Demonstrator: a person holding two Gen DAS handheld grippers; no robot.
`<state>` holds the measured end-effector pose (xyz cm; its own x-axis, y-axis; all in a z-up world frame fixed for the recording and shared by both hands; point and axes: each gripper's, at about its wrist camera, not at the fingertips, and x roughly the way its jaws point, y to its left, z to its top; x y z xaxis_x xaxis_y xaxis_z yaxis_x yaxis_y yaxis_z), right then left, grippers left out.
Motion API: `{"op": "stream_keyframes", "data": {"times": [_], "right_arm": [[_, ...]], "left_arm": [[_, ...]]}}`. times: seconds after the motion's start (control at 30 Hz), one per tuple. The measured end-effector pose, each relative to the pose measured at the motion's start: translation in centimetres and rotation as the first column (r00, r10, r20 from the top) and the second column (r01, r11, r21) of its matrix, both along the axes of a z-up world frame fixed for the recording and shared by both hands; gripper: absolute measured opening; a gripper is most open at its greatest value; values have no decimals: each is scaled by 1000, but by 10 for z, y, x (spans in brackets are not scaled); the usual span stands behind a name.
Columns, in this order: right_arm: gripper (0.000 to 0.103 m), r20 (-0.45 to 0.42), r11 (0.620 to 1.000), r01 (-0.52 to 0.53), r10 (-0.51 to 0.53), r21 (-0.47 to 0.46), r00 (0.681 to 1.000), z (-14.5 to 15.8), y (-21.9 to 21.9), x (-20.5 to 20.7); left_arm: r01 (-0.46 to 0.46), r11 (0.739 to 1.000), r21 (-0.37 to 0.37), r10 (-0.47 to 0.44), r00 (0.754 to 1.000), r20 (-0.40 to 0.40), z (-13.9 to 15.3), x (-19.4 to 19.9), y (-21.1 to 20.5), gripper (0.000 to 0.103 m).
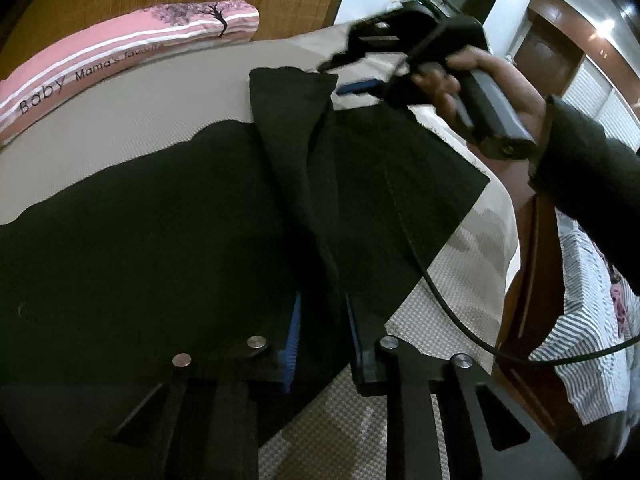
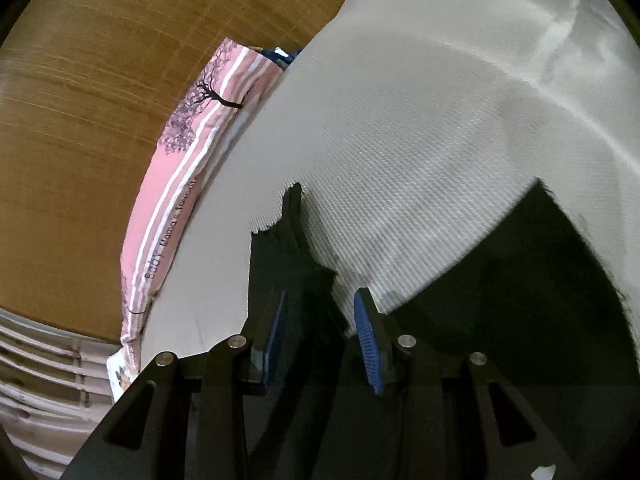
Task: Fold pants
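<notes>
Left gripper (image 1: 320, 332) pinching the black pants (image 1: 168, 220); right gripper (image 2: 320, 328) straddles a raised fold, grip unclear (dark cloth); fabric could slip out.

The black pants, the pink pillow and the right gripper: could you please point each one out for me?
black pants (image 1: 160, 240), left wrist view, on the flat dark cloth.
pink pillow (image 1: 132, 46), left wrist view, on its striped pink cover.
right gripper (image 2: 320, 336), right wrist view, midway between its fingertips.

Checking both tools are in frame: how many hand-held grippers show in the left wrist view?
2. The left hand-held gripper is at the bottom, over the black pants; the right hand-held gripper is at upper right, at the pants' far edge.
</notes>
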<state>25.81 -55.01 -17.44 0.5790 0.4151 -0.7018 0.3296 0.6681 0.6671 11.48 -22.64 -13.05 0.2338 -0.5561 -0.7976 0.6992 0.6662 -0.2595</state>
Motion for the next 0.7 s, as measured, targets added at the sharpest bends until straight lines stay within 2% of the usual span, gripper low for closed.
{"op": "stream_keyframes", "data": {"times": [0.07,0.1,0.2,0.37,0.5,0.6,0.7], "right_arm": [[20,-4,1000,-5,5,-17,1000,-1,3,9],[10,-14,1000,-12,11,-29,1000,-1,5,13],[5,14,996,-29,30,-84,999,12,9,14],[4,119,981,11,12,-194,993,60,1,-20],[4,130,958,93,-59,-273,990,79,-18,-70],[4,99,938,161,-137,-308,986,75,-37,-114],[4,33,915,215,-216,-343,976,50,-48,-156]], "left_arm": [[-1,1000,8,1,1000,3,-2,0,-2,21],[-1,1000,14,1,1000,5,-2,0,-3,21],[-2,1000,15,1,1000,12,-1,-2,-5,21],[17,1000,26,-18,999,38,1,-6,-12,21],[27,999,43,-31,996,82,5,-10,-16,21],[34,998,52,-39,994,103,7,-12,-19,21],[48,996,81,-58,991,119,4,-16,-23,21]]}}
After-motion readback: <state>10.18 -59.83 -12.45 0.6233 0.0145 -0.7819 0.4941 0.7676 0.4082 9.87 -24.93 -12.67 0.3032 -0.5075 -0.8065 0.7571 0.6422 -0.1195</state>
